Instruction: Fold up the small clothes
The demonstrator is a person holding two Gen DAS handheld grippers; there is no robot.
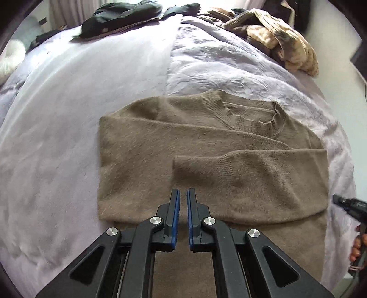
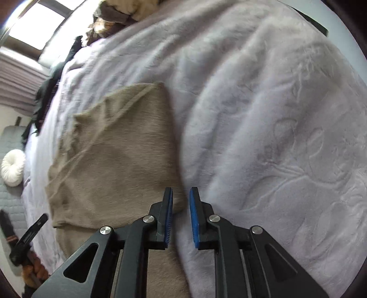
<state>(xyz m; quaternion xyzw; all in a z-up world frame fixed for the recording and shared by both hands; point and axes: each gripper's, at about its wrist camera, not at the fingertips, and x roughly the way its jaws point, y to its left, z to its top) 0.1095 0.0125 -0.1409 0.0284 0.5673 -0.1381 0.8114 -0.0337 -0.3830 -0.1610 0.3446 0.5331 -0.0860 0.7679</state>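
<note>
A fuzzy taupe sweater (image 1: 206, 155) lies flat on the lavender blanket (image 1: 68, 114), collar away from me, both sleeves folded across its chest. My left gripper (image 1: 183, 193) hovers over the sweater's lower middle, jaws a narrow gap apart and empty. In the right wrist view the sweater (image 2: 119, 149) lies left of centre. My right gripper (image 2: 181, 191) hovers over the sweater's right edge where it meets the blanket (image 2: 263, 126), jaws slightly apart and empty. The right gripper also shows at the left wrist view's right edge (image 1: 351, 206).
A dark garment (image 1: 121, 18) lies at the far side of the bed. A heap of tan and brown clothes (image 1: 275, 36) sits at the far right. A white round cushion (image 2: 13, 164) rests on a grey mat beside the bed.
</note>
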